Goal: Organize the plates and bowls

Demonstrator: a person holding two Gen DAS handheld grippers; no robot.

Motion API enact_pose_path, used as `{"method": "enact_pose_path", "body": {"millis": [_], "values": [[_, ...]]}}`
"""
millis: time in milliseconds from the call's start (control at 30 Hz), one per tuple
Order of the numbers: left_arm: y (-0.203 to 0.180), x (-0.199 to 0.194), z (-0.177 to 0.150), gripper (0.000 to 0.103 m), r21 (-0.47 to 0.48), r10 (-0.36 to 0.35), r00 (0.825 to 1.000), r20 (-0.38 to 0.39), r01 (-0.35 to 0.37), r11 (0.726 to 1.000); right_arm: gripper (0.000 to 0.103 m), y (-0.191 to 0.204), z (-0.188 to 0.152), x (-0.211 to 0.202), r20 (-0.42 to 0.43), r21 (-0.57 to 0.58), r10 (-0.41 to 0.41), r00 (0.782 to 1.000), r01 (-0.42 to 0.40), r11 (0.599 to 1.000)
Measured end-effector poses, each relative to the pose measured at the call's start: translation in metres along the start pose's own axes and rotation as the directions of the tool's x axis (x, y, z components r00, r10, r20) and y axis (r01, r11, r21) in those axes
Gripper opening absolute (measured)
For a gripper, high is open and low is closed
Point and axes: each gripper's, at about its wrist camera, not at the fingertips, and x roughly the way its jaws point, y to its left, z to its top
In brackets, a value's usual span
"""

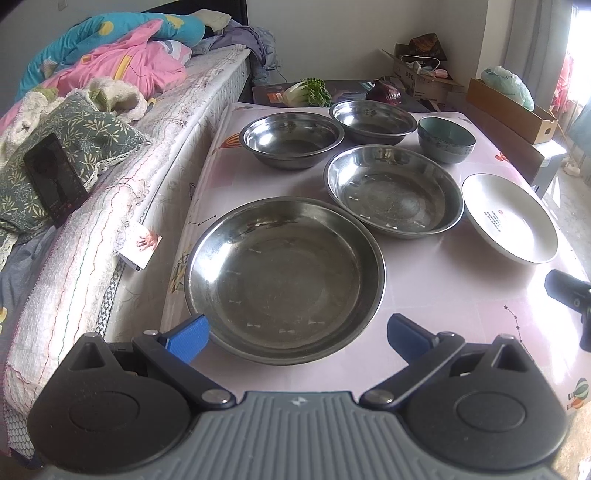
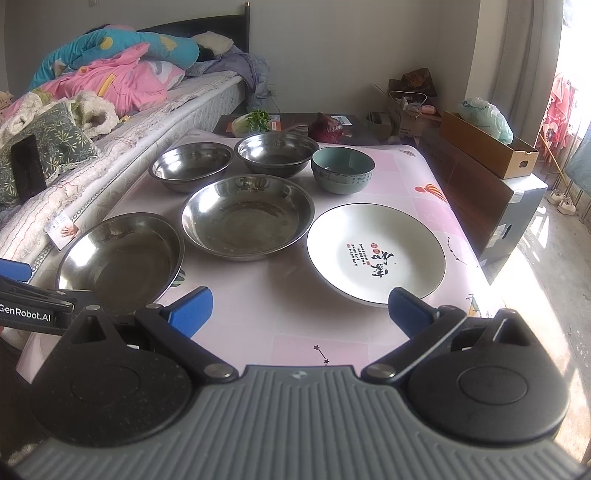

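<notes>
A plain pale wall (image 2: 332, 48) closes the far side of the room. Along the table's left edge runs a bed (image 2: 122, 147) with a dark headboard (image 2: 207, 26), heaped with a pink and blue quilt (image 2: 110, 66) and a green leaf-print pillow (image 1: 62, 155); a dark phone (image 1: 51, 181) leans on the pillow. The table (image 2: 295, 321) wears a pink patterned cover. Beyond its far edge stands a dark low surface (image 2: 295, 125). Off the right edge sit an open cardboard box (image 2: 491, 151) holding a plastic bag (image 2: 487, 118), and past it a concrete floor (image 2: 546, 243). Strong daylight enters from the right, beside a pale curtain (image 2: 517, 55).
</notes>
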Motion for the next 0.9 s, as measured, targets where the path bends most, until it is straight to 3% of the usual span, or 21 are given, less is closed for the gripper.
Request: {"method": "enact_pose_path", "body": {"millis": [233, 400, 600, 733, 900], "values": [[0.013, 0.002, 0.015, 0.103, 0.004, 0.041, 0.999, 0.033, -0.041, 0.999, 0.102, -0.017, 0.006, 0.008, 0.021, 0.056, 0.031, 0.999, -0.032, 0.998], [0.025, 0.006, 0.032, 0.103, -0.008, 0.049, 0.997, 0.055, -0.048, 0.999, 0.102, -0.039, 0.028, 0.013, 0.109, 0.157, 0.149, 0.983, -0.165, 0.974], [0.036, 0.013, 0.057, 0.103, -0.022, 0.073, 0.995, 0.074, -0.071, 0.997, 0.102, -0.033, 0.063, 0.025, 0.209, 0.095, 0.158, 0.965, -0.18, 0.979], [0.047, 0.022, 0.074, 0.103, -0.043, 0.098, 0.992, 0.082, -0.094, 0.995, 0.102, -0.028, 0.087, 0.043, 0.225, 0.105, 0.232, 0.946, -0.261, 0.96], [0.063, 0.036, 0.097, 0.103, -0.09, 0.067, 0.993, 0.093, -0.058, 0.994, 0.102, -0.013, 0.118, 0.071, 0.22, 0.099, 0.277, 0.935, -0.304, 0.947]]}}
